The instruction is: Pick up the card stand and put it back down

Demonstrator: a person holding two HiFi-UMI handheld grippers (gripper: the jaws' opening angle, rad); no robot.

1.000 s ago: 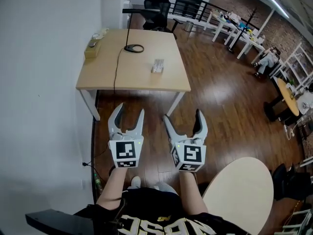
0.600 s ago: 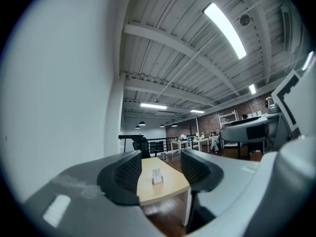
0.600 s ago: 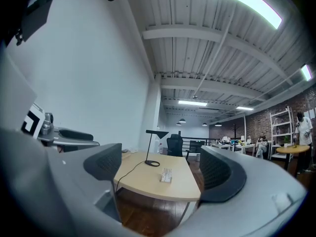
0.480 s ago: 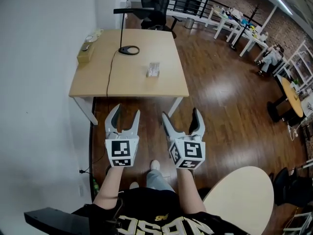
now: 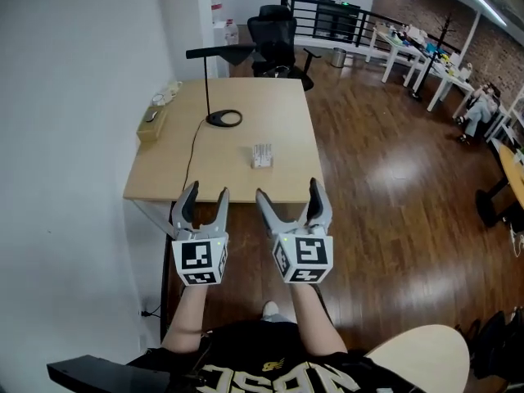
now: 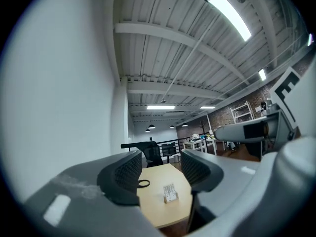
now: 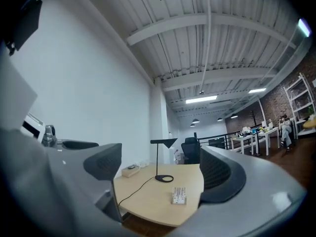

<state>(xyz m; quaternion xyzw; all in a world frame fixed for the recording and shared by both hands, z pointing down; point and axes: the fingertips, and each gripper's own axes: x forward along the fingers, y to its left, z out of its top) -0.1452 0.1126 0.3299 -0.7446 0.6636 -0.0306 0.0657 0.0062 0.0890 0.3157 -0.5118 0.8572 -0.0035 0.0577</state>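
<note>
Your left gripper (image 5: 206,196), right gripper (image 5: 288,193): jaws released, empty, short of table (image 5: 164,178) near edge. Card stand (image 5: 262,155) mid-table, untouched. Likely pre-reach staging.

Pale block lettering is showing upside down on the person's black shirt (image 5: 260,377) at the near edge, cut off and unreadable. Print on the card stand (image 5: 262,155) is appearing too small to read.

A white wall (image 5: 74,137) fills the left of the head view, and dark wood floor (image 5: 393,178) spreads to the right. A light wooden table (image 5: 286,113) stands at upper centre, carrying a black desk lamp (image 5: 221,53). Behind it are a black office chair (image 5: 277,35) and a black railing (image 5: 344,19).
</note>
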